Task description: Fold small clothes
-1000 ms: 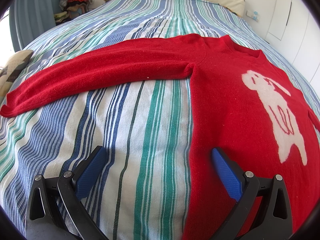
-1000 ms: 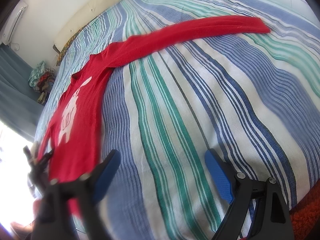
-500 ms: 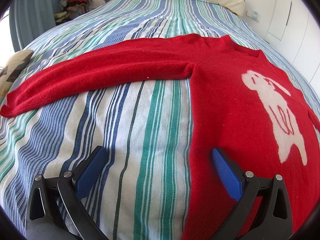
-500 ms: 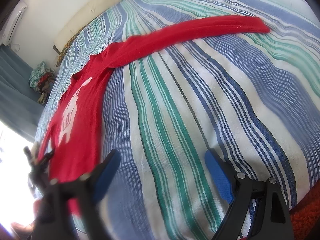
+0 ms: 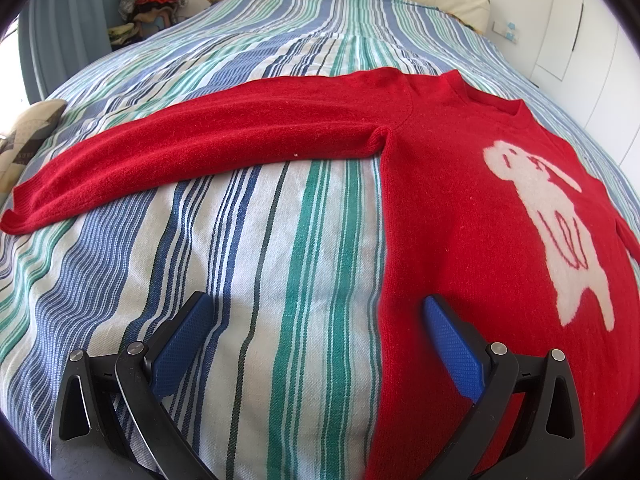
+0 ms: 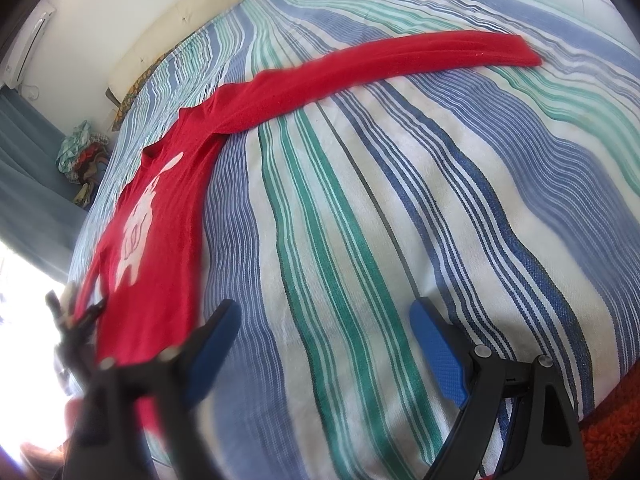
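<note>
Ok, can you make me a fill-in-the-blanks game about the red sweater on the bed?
1. The sweater is ____ in colour.
2. The animal on its front is ____.
3. The sweater lies on a ____ bedspread.
4. The left gripper and the right gripper are both ____ and hold nothing.

Missing words: red; white; striped; open

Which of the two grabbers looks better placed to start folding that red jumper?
Probably the left gripper: open, straddling the red sweater's side edge. The right gripper, also open, faces bare striped bedspread.
</note>
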The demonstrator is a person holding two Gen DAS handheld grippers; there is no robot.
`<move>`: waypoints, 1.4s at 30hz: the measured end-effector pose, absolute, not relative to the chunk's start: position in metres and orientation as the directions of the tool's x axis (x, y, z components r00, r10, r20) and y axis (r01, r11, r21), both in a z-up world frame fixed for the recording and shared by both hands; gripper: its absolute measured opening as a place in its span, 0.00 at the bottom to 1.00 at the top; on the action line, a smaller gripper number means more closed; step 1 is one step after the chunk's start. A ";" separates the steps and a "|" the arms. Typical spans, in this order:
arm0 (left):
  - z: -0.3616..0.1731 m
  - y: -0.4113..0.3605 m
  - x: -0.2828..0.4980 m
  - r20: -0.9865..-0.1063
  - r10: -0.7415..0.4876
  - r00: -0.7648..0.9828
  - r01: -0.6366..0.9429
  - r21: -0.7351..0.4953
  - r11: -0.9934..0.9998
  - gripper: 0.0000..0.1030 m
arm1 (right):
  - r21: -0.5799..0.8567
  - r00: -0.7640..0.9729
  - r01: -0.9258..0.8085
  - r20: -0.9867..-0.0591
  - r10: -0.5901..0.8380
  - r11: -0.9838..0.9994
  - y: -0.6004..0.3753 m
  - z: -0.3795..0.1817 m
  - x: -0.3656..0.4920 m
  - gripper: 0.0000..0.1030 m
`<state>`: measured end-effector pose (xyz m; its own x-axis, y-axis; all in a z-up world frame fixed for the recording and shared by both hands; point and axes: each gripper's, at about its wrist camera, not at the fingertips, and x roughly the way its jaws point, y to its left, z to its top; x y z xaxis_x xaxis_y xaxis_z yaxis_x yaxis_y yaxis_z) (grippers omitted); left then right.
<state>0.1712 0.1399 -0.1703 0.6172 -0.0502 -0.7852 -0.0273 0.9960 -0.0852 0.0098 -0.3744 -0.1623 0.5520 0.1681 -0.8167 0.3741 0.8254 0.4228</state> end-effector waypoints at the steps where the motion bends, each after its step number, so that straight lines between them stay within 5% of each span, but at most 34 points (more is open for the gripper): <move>1: -0.170 0.140 0.171 -0.785 -0.050 0.617 -0.027 -0.085 0.996 1.00 | 0.423 0.552 0.374 -0.816 0.169 0.825 -0.374 -0.162 0.010 0.84; 27: -0.171 0.140 0.171 -0.785 -0.050 0.618 -0.028 -0.085 0.996 1.00 | 0.447 0.571 0.375 -0.802 0.177 0.812 -0.379 -0.158 0.006 0.84; 34: -0.171 0.140 0.171 -0.785 -0.050 0.618 -0.028 -0.085 0.996 1.00 | 0.640 0.747 0.410 -0.644 0.163 0.649 -0.443 -0.114 -0.016 0.84; 38: -0.171 0.140 0.171 -0.785 -0.050 0.618 -0.028 -0.085 0.996 1.00 | 0.702 0.781 0.432 -0.605 0.155 0.566 -0.508 -0.095 0.013 0.84; 42: -0.171 0.140 0.171 -0.785 -0.050 0.618 -0.028 -0.085 0.996 1.00 | 0.742 0.744 0.564 -0.647 0.167 0.363 -0.565 -0.138 0.042 0.84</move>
<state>0.1712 0.1398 -0.1708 0.6180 -0.0499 -0.7846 -0.0278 0.9960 -0.0852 0.0417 -0.5653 -0.1375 0.7438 0.1668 -0.6473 0.5642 0.3626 0.7417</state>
